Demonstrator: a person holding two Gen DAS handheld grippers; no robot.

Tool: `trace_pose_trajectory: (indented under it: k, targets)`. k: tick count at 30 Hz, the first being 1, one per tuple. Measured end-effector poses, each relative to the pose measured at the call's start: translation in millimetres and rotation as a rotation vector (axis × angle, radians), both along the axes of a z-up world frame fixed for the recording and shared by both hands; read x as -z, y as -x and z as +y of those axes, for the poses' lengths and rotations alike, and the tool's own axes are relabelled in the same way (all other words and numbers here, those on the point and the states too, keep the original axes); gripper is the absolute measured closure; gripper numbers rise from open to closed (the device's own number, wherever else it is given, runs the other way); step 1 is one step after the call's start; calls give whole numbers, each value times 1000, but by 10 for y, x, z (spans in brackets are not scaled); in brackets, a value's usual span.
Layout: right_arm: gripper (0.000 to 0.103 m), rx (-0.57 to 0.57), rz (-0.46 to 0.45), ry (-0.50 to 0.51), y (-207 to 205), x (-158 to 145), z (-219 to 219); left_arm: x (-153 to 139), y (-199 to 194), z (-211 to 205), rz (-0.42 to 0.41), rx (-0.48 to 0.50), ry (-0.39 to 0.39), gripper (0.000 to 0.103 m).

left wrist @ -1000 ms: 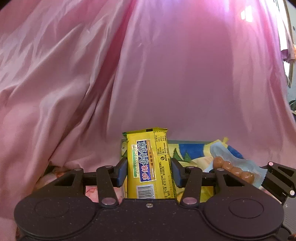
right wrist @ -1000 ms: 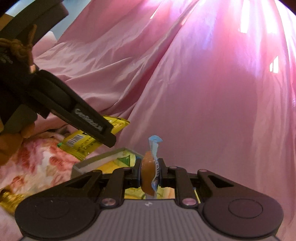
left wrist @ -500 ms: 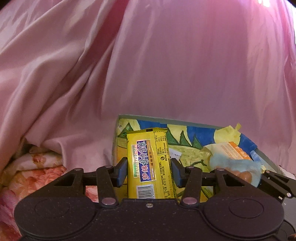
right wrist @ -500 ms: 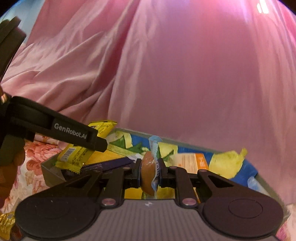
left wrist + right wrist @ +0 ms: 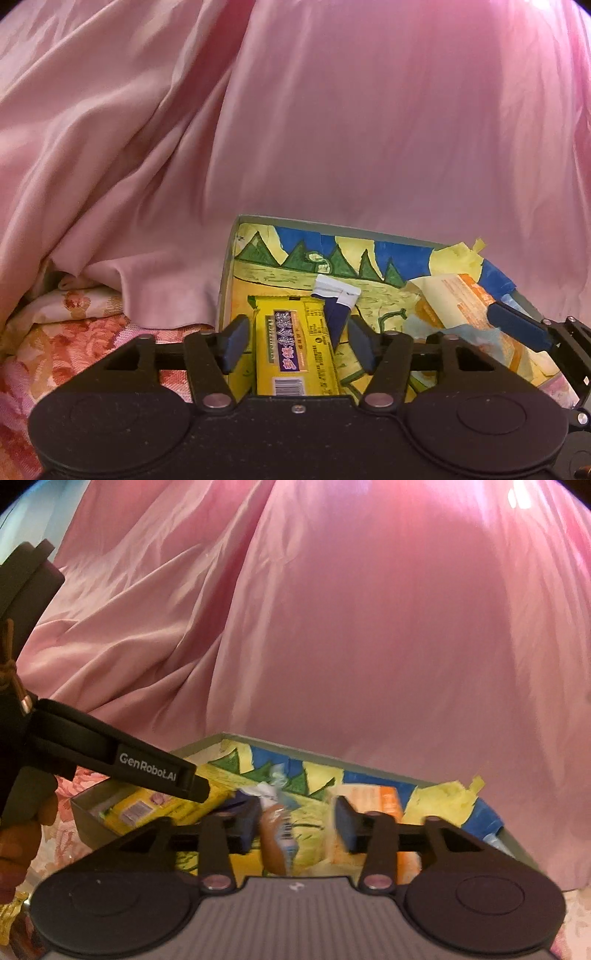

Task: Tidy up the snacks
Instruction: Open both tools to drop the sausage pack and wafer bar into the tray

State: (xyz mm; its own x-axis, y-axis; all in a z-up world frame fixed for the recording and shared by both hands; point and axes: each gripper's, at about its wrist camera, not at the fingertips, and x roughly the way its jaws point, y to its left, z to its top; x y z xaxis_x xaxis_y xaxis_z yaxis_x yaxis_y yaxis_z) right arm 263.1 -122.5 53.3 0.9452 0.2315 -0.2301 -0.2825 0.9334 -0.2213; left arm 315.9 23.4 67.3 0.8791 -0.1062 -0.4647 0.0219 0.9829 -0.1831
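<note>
A shallow grey box (image 5: 226, 280) lined with a yellow, blue and green drawing lies before pink cloth; it also shows in the right wrist view (image 5: 369, 761). My left gripper (image 5: 295, 341) is open over the box's left end; the yellow biscuit packet (image 5: 295, 354) lies free between its fingers. My right gripper (image 5: 295, 821) is open over the box's middle; the brown sausage snack in a blue-white wrapper (image 5: 277, 834) sits loose and blurred between its fingers. The yellow packet (image 5: 140, 808) and the left gripper's finger (image 5: 147, 768) show at the left there.
An orange-and-cream packet (image 5: 458, 306) and a dark blue-and-white packet (image 5: 338, 302) lie in the box. Pink draped cloth (image 5: 332, 129) rises behind it. Floral cloth (image 5: 74, 332) covers the surface to the left. Torn yellow paper (image 5: 443, 797) sticks up at the box's far right.
Both grippers moved down over the box and opened. The yellow packet and the sausage snack are no longer clamped and sit in the box.
</note>
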Motion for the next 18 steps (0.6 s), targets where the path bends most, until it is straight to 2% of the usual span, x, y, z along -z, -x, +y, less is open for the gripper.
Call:
trace_pose_trajectory:
  k: [5, 9, 13, 18]
  targets:
    - [30, 6, -6, 1, 71, -48, -55, -88, 148, 21, -28, -12, 5, 23]
    - [18, 5, -17, 1, 162, -89, -91, -159, 271, 46, -46, -25, 6, 18]
    - [13, -14, -15, 5, 258, -126, -93, -249, 413, 82, -77, -39, 12, 11]
    - [2, -21, -31, -27, 462, -206, -119, -364, 628, 141, -122, -60, 13, 3]
